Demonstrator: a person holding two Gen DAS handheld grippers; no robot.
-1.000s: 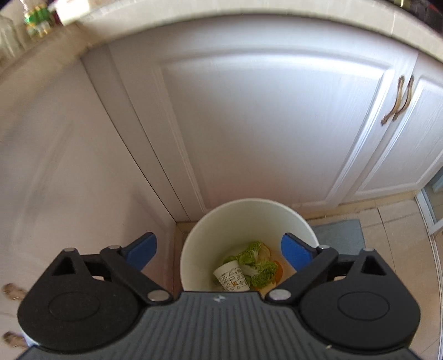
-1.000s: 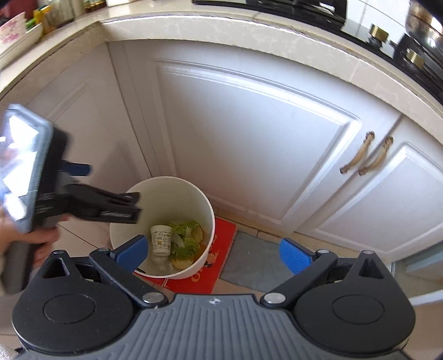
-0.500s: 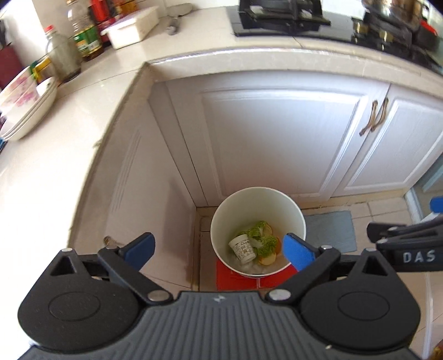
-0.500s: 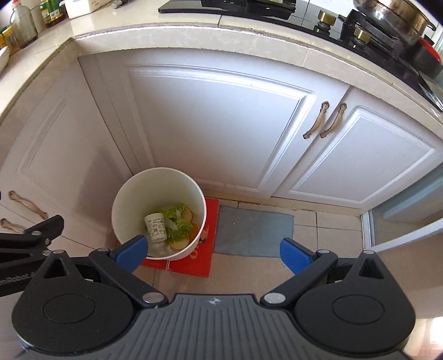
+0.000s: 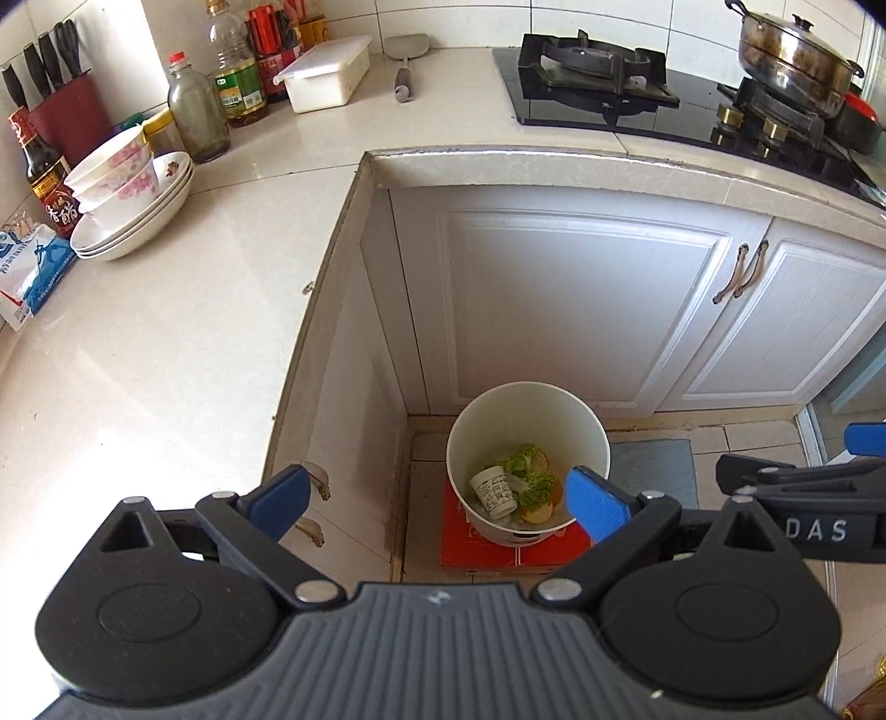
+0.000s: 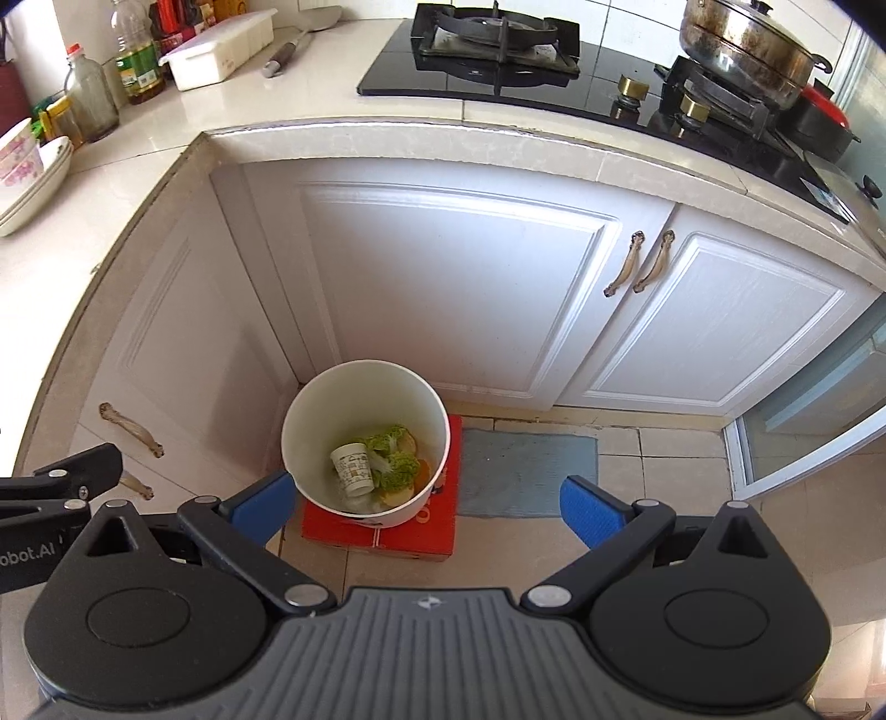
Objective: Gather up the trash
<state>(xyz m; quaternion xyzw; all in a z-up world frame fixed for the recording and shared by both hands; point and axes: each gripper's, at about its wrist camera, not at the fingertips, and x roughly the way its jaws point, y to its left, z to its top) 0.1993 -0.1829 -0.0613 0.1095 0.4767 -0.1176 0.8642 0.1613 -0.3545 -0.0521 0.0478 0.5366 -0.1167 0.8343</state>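
Left gripper (image 5: 437, 501) spread wide, holding nothing, high over the tabletop (image 5: 166, 332) edge. Down on the floor, in the cabinet corner, the white trash bucket (image 6: 310, 421) stands on a red box (image 6: 443, 531), a paper cup (image 6: 351, 469) and green vegetable scraps (image 6: 396, 459) inside. Right gripper (image 6: 426, 504) likewise wide apart and empty, above the bucket.

We count one white bin (image 6: 310, 432) holding one paper cup (image 6: 353, 468); one red box (image 6: 382, 534); one grey mat (image 6: 526, 471); two stacked bowls (image 5: 113, 166) on plates; one steel pot (image 6: 742, 50); one white lidded container (image 5: 326, 77); and two burner grates, near (image 6: 495, 27) and far (image 6: 714, 97).
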